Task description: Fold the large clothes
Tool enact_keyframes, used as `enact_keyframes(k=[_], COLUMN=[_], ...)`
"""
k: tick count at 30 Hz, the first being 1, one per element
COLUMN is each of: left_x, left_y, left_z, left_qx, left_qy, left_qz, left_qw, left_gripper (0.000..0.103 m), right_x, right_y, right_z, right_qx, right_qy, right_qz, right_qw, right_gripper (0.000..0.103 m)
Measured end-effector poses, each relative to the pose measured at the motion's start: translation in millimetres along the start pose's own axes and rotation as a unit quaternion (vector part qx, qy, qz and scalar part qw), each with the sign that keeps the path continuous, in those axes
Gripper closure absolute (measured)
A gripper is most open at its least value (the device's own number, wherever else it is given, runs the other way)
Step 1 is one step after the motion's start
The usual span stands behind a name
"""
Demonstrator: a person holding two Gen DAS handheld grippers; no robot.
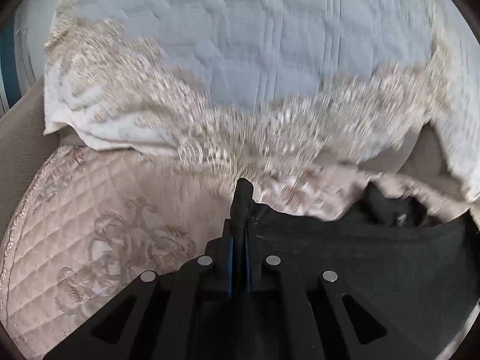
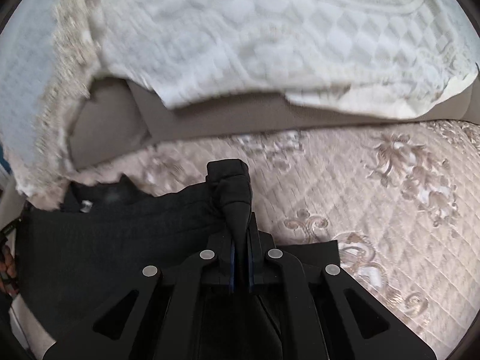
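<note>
A large black garment (image 1: pixel 360 258) hangs stretched between my two grippers above a quilted beige sofa seat. My left gripper (image 1: pixel 241 207) is shut on the garment's left edge, and the cloth runs off to the right. In the right wrist view my right gripper (image 2: pixel 237 210) is shut on a bunched corner of the same black garment (image 2: pixel 114 240), which spreads to the left. The other gripper shows as a dark shape at the cloth's far end in the left wrist view (image 1: pixel 390 210) and in the right wrist view (image 2: pixel 99 195).
The beige quilted seat cover (image 1: pixel 90 240) with floral embroidery lies below; it also shows in the right wrist view (image 2: pixel 375 195). A white textured throw with fringe (image 1: pixel 240 45) drapes the sofa back, seen too in the right wrist view (image 2: pixel 255 36). The brown backrest (image 2: pixel 210 120) shows under it.
</note>
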State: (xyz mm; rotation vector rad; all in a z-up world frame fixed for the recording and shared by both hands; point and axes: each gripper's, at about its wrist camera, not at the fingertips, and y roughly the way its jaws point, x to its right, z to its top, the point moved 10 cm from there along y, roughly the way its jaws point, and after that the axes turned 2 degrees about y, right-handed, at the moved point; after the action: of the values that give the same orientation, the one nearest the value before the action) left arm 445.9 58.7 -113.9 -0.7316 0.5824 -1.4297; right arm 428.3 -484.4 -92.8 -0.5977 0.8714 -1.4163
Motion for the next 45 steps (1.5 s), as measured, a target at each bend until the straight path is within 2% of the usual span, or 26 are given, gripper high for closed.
enact_keyframes(k=[5,7,8,10,12,13,14,15,19,22,24,25,26,27,29,31,34,37,40,43,44,45], left_x=[-4,-5,-5,-6,-11,-15,-17,-20,-26,-34,-36,-36,-36,-35,-33,-31,-35,-44,-47,-49,-50,-52], left_y=[25,24,21,9,-11,-26,-36,-50,-109,-143,-154,-158,-158,-156,-147,-133,-118,-107,-97,-91,-88,-87], left_z=[-16,-15,-13,-10,-8,-9,-12,-17,-56,-100,-130,-143,-155,-166,-175,-174,-163,-154,-151,-145,-145,-143], left_qx=[-0.020,-0.024,-0.025,-0.024,-0.014,-0.004,0.002,0.009,0.032,0.038,0.022,0.014,0.006,-0.002,-0.021,-0.032,-0.026,-0.016,-0.009,0.000,-0.002,-0.004], left_qy=[0.003,0.007,0.007,0.003,-0.007,-0.014,-0.018,-0.025,-0.044,-0.080,-0.109,-0.124,-0.134,-0.140,-0.153,-0.173,-0.210,-0.248,-0.263,-0.258,-0.254,-0.250], left_qz=[0.021,0.027,0.028,0.024,0.018,0.012,0.007,-0.001,-0.031,-0.049,-0.065,-0.076,-0.084,-0.088,-0.094,-0.099,-0.102,-0.097,-0.082,-0.059,-0.045,-0.037], left_qw=[0.9996,0.9993,0.9993,0.9994,0.9997,0.9998,0.9998,0.9997,0.9980,0.9948,0.9917,0.9893,0.9874,0.9862,0.9836,0.9794,0.9721,0.9639,0.9612,0.9645,0.9661,0.9675], left_gripper=[0.094,0.091,0.087,0.087,0.087,0.087,0.087,0.086,0.080,0.065,0.056,0.054,0.047,0.042,0.041,0.041,0.037,0.034,0.034,0.039,0.048,0.059], right_x=[7,9,10,12,12,12,13,15,17,19,24,26,26,27,27,27,26,26,30,36,39,42], right_y=[28,26,21,5,-22,-35,-54,-67,-118,-137,-141,-138,-134,-131,-124,-120,-111,-92,-83,-75,-75,-74], right_z=[-16,-14,-13,-13,-16,-19,-28,-35,-81,-135,-170,-182,-193,-201,-203,-190,-172,-161,-152,-147,-146,-145], right_qx=[-0.030,-0.029,-0.029,-0.026,-0.005,0.003,0.012,0.020,0.042,0.038,0.022,0.016,0.008,-0.001,-0.002,0.007,0.014,0.001,0.013,0.016,0.014,0.011], right_qy=[-0.001,0.007,0.015,0.023,0.026,0.027,0.032,0.035,0.056,0.111,0.169,0.192,0.211,0.223,0.238,0.248,0.272,0.291,0.304,0.328,0.332,0.333], right_qz=[-0.012,-0.012,-0.010,-0.005,0.004,0.008,0.012,0.015,0.040,0.074,0.106,0.119,0.130,0.135,0.144,0.156,0.181,0.172,0.159,0.151,0.138,0.126], right_qw=[0.999,0.999,0.999,0.999,1.000,1.000,0.999,0.999,0.997,0.990,0.980,0.974,0.969,0.965,0.961,0.956,0.945,0.941,0.939,0.932,0.933,0.935], right_gripper=[0.089,0.082,0.078,0.078,0.075,0.072,0.061,0.056,0.056,0.055,0.042,0.039,0.035,0.034,0.034,0.029,0.029,0.029,0.029,0.029,0.041,0.065])
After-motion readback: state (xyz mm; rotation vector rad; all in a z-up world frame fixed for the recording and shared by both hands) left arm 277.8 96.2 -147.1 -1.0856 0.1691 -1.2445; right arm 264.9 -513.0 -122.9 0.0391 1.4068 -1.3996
